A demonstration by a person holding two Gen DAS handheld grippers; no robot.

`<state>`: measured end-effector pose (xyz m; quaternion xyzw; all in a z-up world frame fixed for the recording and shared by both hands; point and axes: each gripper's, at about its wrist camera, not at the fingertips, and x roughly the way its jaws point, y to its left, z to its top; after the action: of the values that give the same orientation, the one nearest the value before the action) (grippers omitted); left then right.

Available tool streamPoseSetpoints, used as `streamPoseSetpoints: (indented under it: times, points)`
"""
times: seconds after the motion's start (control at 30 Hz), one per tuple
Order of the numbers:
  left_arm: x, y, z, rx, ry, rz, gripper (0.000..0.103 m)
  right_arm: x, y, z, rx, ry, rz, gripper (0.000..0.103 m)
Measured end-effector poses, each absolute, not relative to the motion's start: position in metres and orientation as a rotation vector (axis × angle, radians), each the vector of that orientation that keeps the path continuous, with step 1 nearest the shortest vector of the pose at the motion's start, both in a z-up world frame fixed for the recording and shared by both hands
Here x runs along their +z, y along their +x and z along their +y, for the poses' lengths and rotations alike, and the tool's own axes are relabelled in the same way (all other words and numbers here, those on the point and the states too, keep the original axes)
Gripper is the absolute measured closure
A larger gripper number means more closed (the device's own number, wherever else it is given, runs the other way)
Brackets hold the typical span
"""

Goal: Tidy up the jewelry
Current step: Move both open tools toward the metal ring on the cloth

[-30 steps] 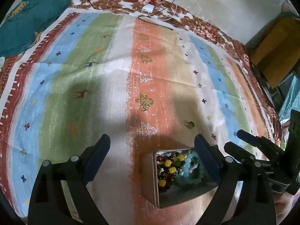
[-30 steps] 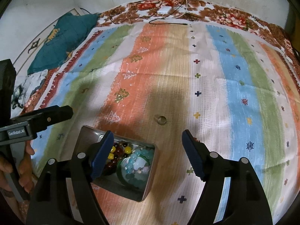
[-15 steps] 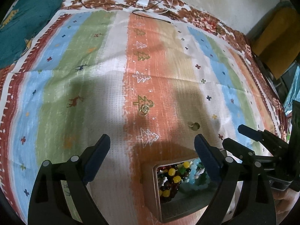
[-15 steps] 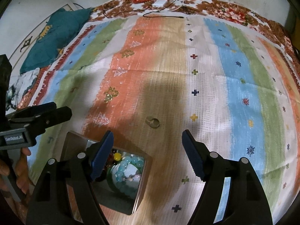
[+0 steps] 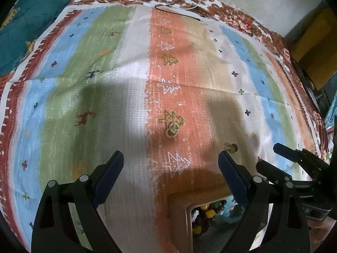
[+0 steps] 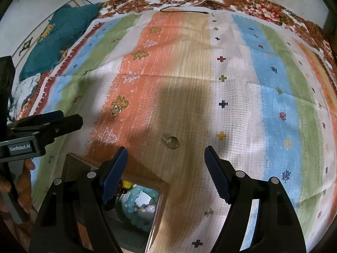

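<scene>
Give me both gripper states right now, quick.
Left gripper: open, empty.
Right gripper: open, empty, plain ring on the cloth just ahead.

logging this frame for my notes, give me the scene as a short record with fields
surface: striped patterned cloth
container: open metal box holding bead bracelets
loose pieces: gold ring on the orange stripe; plain ring on the tan stripe
left gripper: open, empty, gold ring ahead of it
right gripper: open, empty, plain ring ahead of it
background: teal cloth, cables
</scene>
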<state>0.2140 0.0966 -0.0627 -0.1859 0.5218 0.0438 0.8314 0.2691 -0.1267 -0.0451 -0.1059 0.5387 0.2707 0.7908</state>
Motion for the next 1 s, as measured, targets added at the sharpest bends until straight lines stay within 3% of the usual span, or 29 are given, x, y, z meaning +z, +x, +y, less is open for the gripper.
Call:
streamPoseSetpoints:
  times: [0.7, 1.0]
  points:
    - [-0.081, 0.243, 0.093, 0.072, -0.344, 1.163, 0.016, -0.068, 0.289, -0.114, 0.563, -0.258, 1.214, 0.028]
    - [-0.092, 0.257, 0.092, 0.057, -0.330, 1.194, 0.027, -0.081, 0.298, -0.109, 0.571, -0.257, 1.251, 0.028]
